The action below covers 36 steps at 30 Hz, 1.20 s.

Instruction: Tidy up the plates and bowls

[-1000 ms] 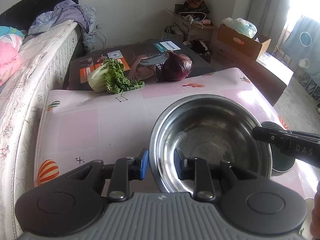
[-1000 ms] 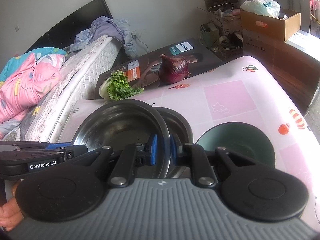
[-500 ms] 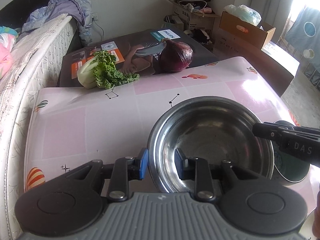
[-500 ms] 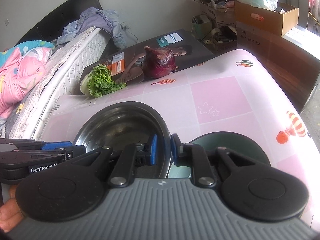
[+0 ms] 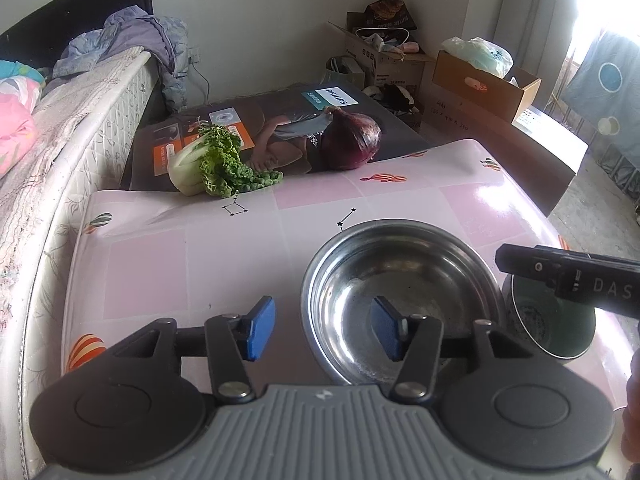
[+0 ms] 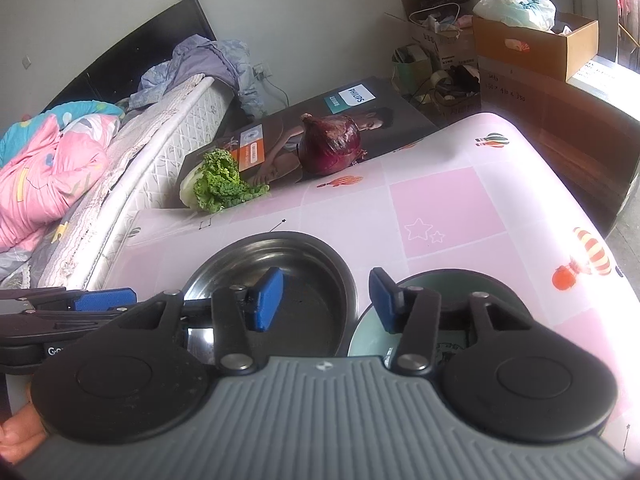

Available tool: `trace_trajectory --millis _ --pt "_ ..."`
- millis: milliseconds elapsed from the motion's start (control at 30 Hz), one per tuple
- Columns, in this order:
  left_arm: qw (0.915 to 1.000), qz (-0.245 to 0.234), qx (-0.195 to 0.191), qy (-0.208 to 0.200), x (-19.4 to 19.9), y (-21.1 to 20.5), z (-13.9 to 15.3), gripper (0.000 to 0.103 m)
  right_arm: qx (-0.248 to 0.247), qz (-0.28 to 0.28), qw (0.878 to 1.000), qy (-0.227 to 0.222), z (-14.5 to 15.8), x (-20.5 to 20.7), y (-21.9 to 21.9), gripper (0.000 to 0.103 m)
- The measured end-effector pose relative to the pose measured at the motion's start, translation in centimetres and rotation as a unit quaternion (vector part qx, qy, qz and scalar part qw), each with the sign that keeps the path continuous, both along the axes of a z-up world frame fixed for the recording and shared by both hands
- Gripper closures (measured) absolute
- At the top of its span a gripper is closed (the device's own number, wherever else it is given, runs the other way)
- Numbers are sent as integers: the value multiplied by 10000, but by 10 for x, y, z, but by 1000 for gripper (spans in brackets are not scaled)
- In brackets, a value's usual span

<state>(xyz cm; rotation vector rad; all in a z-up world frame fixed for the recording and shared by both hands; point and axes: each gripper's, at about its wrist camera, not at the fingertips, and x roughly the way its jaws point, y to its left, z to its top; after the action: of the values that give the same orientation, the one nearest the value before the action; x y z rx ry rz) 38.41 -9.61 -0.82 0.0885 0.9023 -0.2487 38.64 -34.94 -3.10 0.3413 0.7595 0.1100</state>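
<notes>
- Right now I have the steel bowl (image 5: 400, 300) sitting on the pink patterned surface (image 5: 180, 264), and I take it as the landmark for everything else.
- My left tongs (image 5: 324, 334) straddle the bowl's near-left rim: one blue pad is outside the wall, the other inside, and neither presses on the metal. The jaws are opening.
- My right tongs (image 6: 326, 300) straddle the bowl's right rim in the same way, spreading, with one pad over the steel and the other over the green bowl (image 6: 440, 292).
- That green bowl stands just right of the steel bowl, rims near or touching; I cannot tell which.
- Beyond the steel bowl, at the far edge of the surface, lie a leafy cabbage (image 5: 216, 164) and a red onion (image 5: 352, 144).
- I judge the steel bowl light, rigid and slick; its thin rolled rim is the only real hold, so I would pinch the wall from two opposite sides and keep it level.
- The green one looks ceramic to me, so heavier and chippable; I would grip its rim firmly and avoid knocking it against the steel.
</notes>
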Motion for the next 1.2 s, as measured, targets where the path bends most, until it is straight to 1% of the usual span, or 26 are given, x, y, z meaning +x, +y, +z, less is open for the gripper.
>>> trace_trajectory --millis 133,267,333,433,533,600,667,833,967,1067,1200 --pt "9998 -126 -122 -127 -19 3 18 40 119 38 9997 -194 20 -23 -7 52" --pt "9986 -386 -289 -233 -41 1 35 32 215 88 9991 -354 37 -53 -20 50" --pt "9977 -510 -353 -262 -52 -1 41 31 206 55 9991 -374 42 -71 -30 49" --pt "9963 -679 -475 -236 -65 -6 45 29 324 -54 9989 -322 42 -97 -49 49" --pt "9944 -812 -663 -152 -77 -13 44 29 336 -242 9988 -246 39 -121 -68 49" --pt "9933 -864 -752 -147 -84 -18 42 29 331 -363 9986 -194 35 -132 -79 49" --pt "9926 -909 -791 -113 -88 -26 38 29 439 -492 9978 -105 30 -141 -93 49" --pt "9897 -1011 -1004 104 -89 -46 25 37 744 -696 9948 85 15 -146 -117 49" --pt "9888 -988 -1094 227 -83 -64 13 47 956 -755 9923 233 0 -130 -127 49" --pt "9883 -929 -1154 357 -75 -74 4 57 1068 -745 9910 321 -11 -117 -132 53" --pt "9876 -898 -1204 454 -69 -82 -2 67 1179 -697 9894 490 -25 -92 -136 60"
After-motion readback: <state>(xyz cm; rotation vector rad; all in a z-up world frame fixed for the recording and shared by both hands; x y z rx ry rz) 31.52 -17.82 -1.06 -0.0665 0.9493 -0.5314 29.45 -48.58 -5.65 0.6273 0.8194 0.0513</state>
